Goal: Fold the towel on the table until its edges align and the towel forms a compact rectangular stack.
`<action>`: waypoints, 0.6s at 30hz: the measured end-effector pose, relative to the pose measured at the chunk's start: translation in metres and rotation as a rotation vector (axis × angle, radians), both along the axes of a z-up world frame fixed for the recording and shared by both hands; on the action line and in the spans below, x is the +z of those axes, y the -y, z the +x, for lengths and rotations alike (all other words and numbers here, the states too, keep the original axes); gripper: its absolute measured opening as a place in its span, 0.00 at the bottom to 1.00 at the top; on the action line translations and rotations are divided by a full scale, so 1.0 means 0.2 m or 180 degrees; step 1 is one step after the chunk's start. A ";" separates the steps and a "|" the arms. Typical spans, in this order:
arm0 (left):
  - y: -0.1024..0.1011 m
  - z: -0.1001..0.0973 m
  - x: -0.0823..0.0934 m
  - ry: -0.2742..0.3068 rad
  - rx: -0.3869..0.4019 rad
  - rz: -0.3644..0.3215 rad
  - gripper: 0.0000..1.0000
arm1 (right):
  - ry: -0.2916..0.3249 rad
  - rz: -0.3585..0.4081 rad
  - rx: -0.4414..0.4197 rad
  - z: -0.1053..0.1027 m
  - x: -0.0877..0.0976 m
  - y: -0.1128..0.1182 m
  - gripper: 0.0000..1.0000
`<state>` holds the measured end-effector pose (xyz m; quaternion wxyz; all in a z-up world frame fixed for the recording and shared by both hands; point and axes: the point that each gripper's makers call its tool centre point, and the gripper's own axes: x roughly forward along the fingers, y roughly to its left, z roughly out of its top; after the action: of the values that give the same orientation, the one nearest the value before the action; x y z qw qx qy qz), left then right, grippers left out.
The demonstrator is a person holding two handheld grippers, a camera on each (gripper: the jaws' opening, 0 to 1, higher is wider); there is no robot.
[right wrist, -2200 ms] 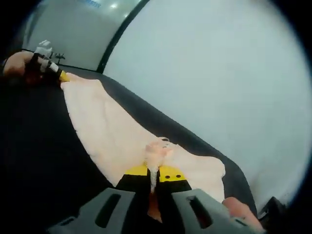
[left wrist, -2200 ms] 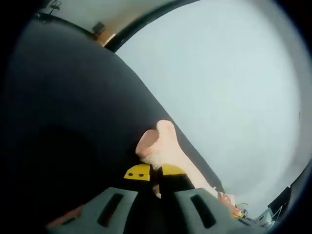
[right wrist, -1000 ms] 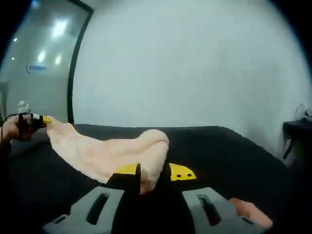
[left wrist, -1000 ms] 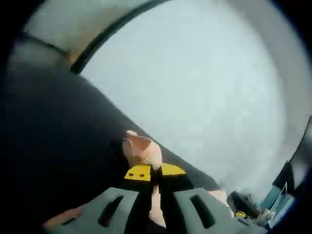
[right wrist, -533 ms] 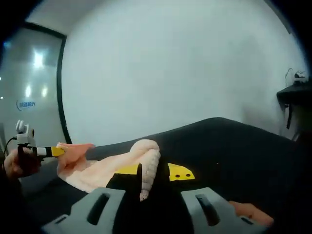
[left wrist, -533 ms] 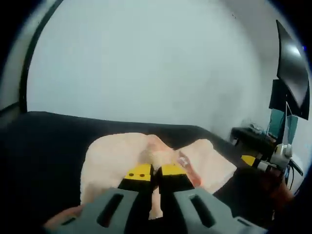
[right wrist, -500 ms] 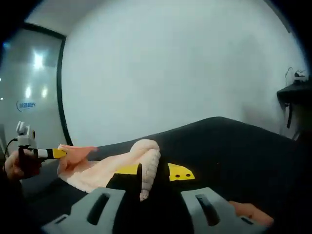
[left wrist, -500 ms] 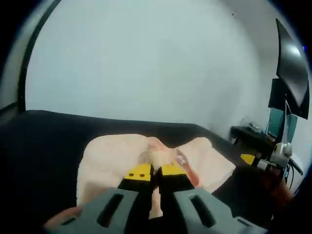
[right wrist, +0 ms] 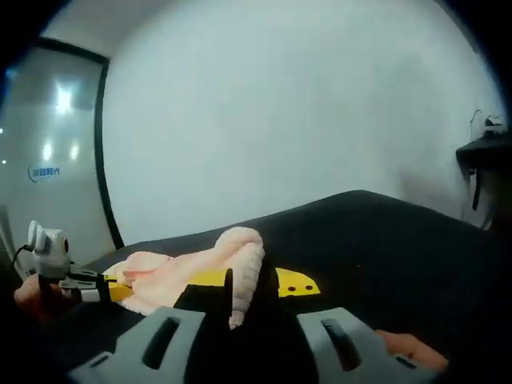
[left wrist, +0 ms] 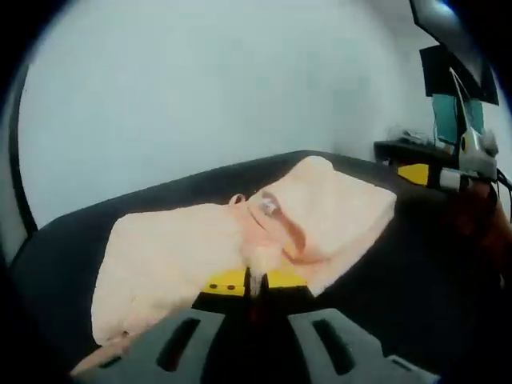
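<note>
Two grippers are engaged with one pale peach terry towel [left wrist: 192, 248], which is spread in a doubled layer on the black cloth-covered table [left wrist: 384, 264]. The left gripper [left wrist: 254, 282] is closed on a bunched corner of the towel, the fabric pinched between its yellow-tipped jaws. The right gripper [right wrist: 254, 286] has its jaws parted, and a thick rolled edge of the towel [right wrist: 240, 260] lies against the left jaw without being clamped. A fold across the towel is judged to be in hand, with the carried corner brought over the lower layer. The next move is judged to call for laying that corner down flush with the far edge, toward 1 o'clock in the left gripper view, and then letting go. Toward 2 o'clock, a dark side desk with monitors [left wrist: 448, 88] is seen beyond the table. The bunching at the corner could spoil the alignment.
</note>
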<state>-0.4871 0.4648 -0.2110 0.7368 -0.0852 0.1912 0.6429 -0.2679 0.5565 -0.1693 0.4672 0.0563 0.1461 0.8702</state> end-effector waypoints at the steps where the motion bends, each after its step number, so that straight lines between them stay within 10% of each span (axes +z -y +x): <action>1: 0.04 0.04 0.00 0.0002 -0.0129 -0.0056 0.26 | -0.0030 -0.0107 -0.0021 0.00 -0.02 -0.01 0.18; 4: 0.14 0.09 0.09 0.0131 -0.0385 -0.0046 0.45 | -0.0273 -0.0492 -0.0059 0.02 -0.08 -0.04 0.20; 9: 0.22 -0.10 0.40 0.0460 -0.0476 0.0788 0.41 | -0.0827 -0.1250 -0.0191 0.01 -0.11 0.00 0.28; 14: 0.31 -0.52 0.46 -0.0016 0.0051 0.1632 0.31 | -0.0877 -0.1642 -0.0217 -0.15 -0.11 0.02 0.32; 18: 0.40 -0.60 0.42 0.0434 0.0290 0.1576 0.27 | -0.0307 -0.1729 -0.0357 -0.21 -0.27 -0.01 0.29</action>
<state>-0.6079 0.3850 -0.1272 0.7167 0.0461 -0.0262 0.6954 -0.3094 0.5581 -0.2226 0.5051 -0.0216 0.3927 0.7683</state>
